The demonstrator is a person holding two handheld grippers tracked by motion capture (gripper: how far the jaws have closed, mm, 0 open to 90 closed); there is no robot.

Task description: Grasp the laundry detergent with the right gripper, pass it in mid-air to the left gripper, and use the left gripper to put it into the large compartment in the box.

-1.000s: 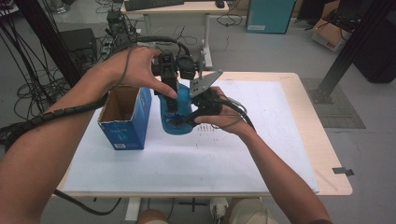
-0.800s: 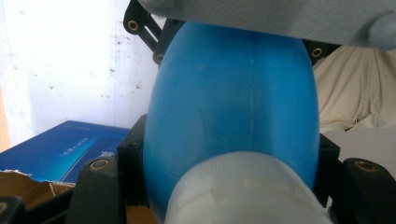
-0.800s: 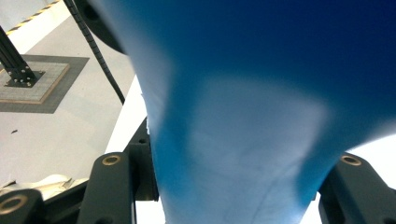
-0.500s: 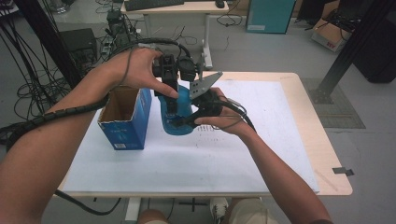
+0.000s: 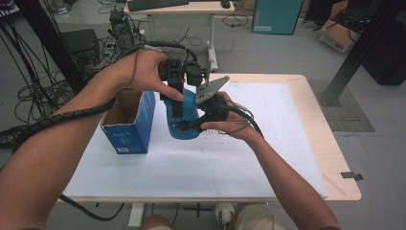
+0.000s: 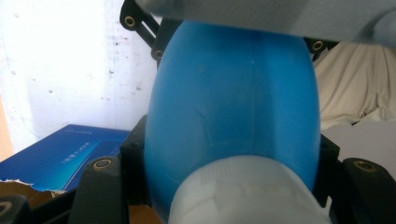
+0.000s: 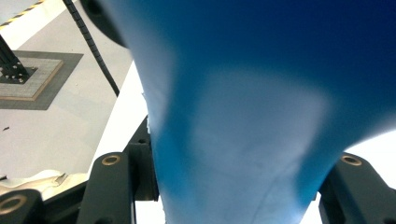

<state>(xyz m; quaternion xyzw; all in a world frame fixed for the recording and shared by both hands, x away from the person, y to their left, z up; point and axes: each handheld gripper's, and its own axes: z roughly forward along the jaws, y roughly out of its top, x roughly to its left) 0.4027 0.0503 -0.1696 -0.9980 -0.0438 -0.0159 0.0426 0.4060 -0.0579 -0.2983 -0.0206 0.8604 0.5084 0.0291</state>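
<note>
A blue plastic bottle (image 5: 190, 114) with a white cap (image 6: 247, 193) is held just above the white table sheet (image 5: 268, 139), between both hands. My left gripper (image 5: 177, 109) comes down from above and is shut on the bottle; in the left gripper view its black jaws flank the blue body (image 6: 233, 107) just past the cap. My right gripper (image 5: 192, 125) reaches in from the right, and its jaws press on both sides of the bottle (image 7: 261, 121), shut on it. A grey three-cornered plate (image 5: 211, 89) sits on top of the right gripper.
An open blue cardboard box (image 5: 128, 120) stands on the table just left of the bottle, also seen as the blue box (image 6: 65, 156) in the left gripper view. The wooden table edge (image 5: 330, 143) runs along the right. Cables and a desk (image 5: 182, 7) lie beyond the table.
</note>
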